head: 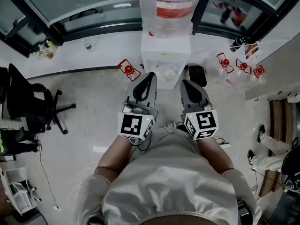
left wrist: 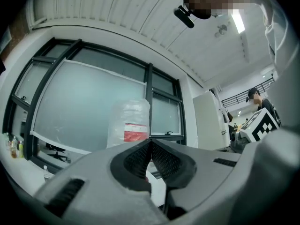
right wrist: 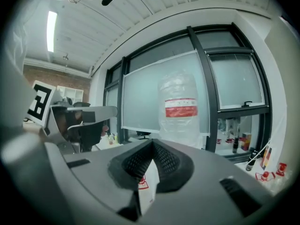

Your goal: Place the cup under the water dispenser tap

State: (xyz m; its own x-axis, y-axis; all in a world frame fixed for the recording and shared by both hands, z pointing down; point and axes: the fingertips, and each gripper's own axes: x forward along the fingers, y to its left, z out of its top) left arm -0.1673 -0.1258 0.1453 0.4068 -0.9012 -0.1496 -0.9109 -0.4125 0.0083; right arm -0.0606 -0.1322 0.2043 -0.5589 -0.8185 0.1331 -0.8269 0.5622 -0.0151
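Note:
The white water dispenser [head: 159, 59] stands against the window wall, with a clear bottle [head: 171, 6] bearing a red label on top. A pale round shape [head: 169, 73] sits in its tap recess; I cannot tell whether it is the cup. My left gripper [head: 149, 77] and right gripper [head: 186, 84] hover side by side just in front of the dispenser, each shut with nothing between its pads. The bottle [left wrist: 130, 123] rises behind the left gripper [left wrist: 150, 142] in the left gripper view. It also stands beyond the right gripper [right wrist: 151, 143], as the bottle [right wrist: 180, 108] in the right gripper view.
A black office chair [head: 29, 103] stands at the left. Small red-and-white items [head: 128, 70] lie on the floor beside the dispenser, with more [head: 226, 63] to the right. A dark bin [head: 197, 74] sits right of the dispenser. Another person's legs [head: 268, 146] show at the far right.

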